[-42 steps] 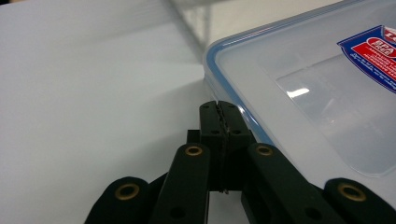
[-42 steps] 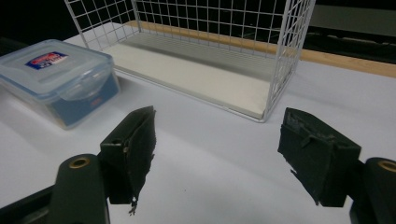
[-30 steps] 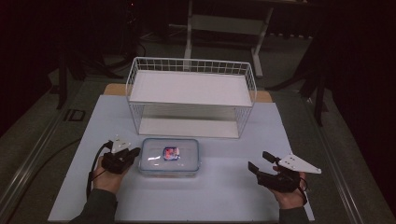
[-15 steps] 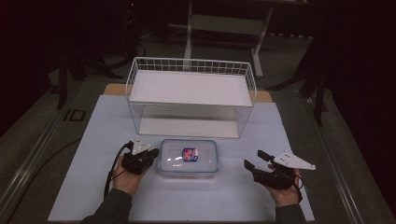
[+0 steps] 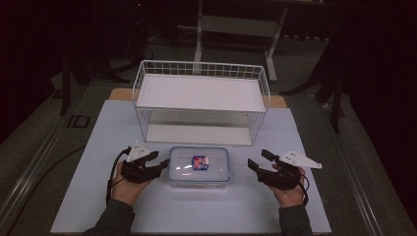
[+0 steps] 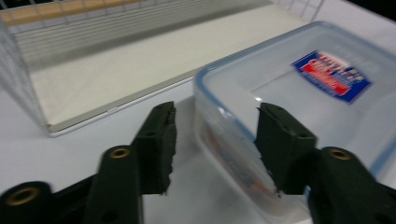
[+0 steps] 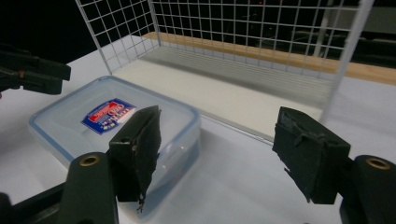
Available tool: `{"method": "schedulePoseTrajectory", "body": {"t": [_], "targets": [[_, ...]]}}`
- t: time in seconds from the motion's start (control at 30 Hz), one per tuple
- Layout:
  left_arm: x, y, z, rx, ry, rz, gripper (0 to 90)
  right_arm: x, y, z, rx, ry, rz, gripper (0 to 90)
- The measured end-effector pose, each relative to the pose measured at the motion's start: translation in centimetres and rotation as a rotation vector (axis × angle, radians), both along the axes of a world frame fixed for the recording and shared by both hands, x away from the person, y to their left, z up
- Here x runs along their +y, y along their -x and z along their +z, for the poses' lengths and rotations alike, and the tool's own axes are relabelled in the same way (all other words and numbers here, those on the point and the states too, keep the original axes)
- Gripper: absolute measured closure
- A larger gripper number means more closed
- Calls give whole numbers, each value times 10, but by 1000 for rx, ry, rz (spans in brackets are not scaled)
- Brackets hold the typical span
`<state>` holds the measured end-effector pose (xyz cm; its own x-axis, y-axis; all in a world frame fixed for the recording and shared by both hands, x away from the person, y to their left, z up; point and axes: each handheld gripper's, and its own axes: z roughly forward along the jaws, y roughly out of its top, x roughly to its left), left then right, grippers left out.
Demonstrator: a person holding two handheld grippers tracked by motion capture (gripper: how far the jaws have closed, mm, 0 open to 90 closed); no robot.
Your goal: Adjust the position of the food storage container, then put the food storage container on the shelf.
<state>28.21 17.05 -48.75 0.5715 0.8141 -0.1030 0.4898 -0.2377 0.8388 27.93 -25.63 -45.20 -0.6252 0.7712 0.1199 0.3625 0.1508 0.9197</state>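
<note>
A dark room is seen; a grey floor (image 5: 44,142) is dimly lit; a pale metal stand (image 5: 236,24) is set behind.

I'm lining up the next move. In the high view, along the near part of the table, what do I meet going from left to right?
Left hand-held gripper → lidded plastic box → right hand-held gripper. The wire rack stands farther back, behind the box, so it is left out of the order.

Unreadable label (image 6: 332,76) on container lid (image 6: 299,60)
</note>
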Motion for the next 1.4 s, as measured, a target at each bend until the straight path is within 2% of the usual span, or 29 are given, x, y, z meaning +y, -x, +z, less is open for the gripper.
{"method": "schedulePoseTrajectory", "body": {"t": [0.07, 0.23, 0.37, 0.4, 0.5, 0.57, 0.6, 0.63, 0.67, 0.7, 0.73, 0.77, 0.8, 0.97, 1.07, 1.1, 1.13, 1.17, 1.2, 1.23, 1.27, 1.3, 1.33, 1.4], "targets": [[-1, 0, 1, 0, -7, 0, 383, 5, -2, 0, 16, -2, 2, 318], [-1, 0, 0, 9, 26, -9, 386, 19, -5, -2, 30, 14, 29, 320], [-3, -1, 0, 19, 17, 1, 372, 29, -8, -6, 57, 26, 56, 319], [-6, 0, 0, 32, 27, -12, 368, 36, -8, -9, 76, 33, 78, 318], [-8, 0, -1, 33, 16, -18, 349, 42, -9, -11, 89, 44, 93, 316], [-10, 0, -1, 42, 29, -29, 348, 45, -11, -14, 105, 42, 103, 315], [-10, 0, -1, 54, 42, -37, 345, 49, -14, -17, 133, 35, 116, 307], [-10, 0, -1, 54, 42, -37, 342, 49, -14, -17, 133, 35, 116, 307], [-11, 0, -1, 67, 50, -42, 337, 51, -15, -20, 159, 24, 127, 304], [-11, 0, -1, 67, 50, -42, 333, 51, -15, -20, 159, 24, 127, 304], [-12, 0, -2, 77, 55, -47, 319, 53, -17, -22, 181, 25, 145, 297], [-13, 0, -2, 80, 44, -41, 319, 53, -17, -22, 181, 25, 145, 297], [-15, -1, -4, 94, 34, -40, 295, 55, -19, -25, 205, 21, 164, 294], [-16, -3, -6, 116, 33, -42, 281, 56, -23, -29, 248, 14, 176, 293], [-14, -5, -7, 138, 59, -43, 276, 56, -27, -33, 288, 4, 181, 287], [-14, -5, -7, 138, 59, -43, 275, 56, -27, -33, 288, 4, 181, 287], [-14, -7, -8, 145, 68, -37, 268, 56, -29, -35, 312, -8, 187, 279], [-14, -7, -8, 145, 68, -37, 267, 56, -29, -35, 312, -8, 187, 279], [-13, -8, -9, 152, 76, -36, 267, 56, -32, -37, 342, -21, 190, 255], [-13, -8, -9, 152, 76, -36, 267, 56, -32, -37, 342, -21, 190, 255], [-12, -9, -10, 169, 94, -37, 267, 55, -34, -40, 368, -33, 188, 215], [-12, -9, -10, 169, 94, -37, 267, 55, -34, -40, 368, -33, 188, 215], [-10, -10, -11, 182, 111, -39, 267, 56, -37, -42, 398, -47, 196, 202], [-10, -10, -11, 188, 117, -39, 266, 56, -39, -44, 413, -53, 199, 194]]}}
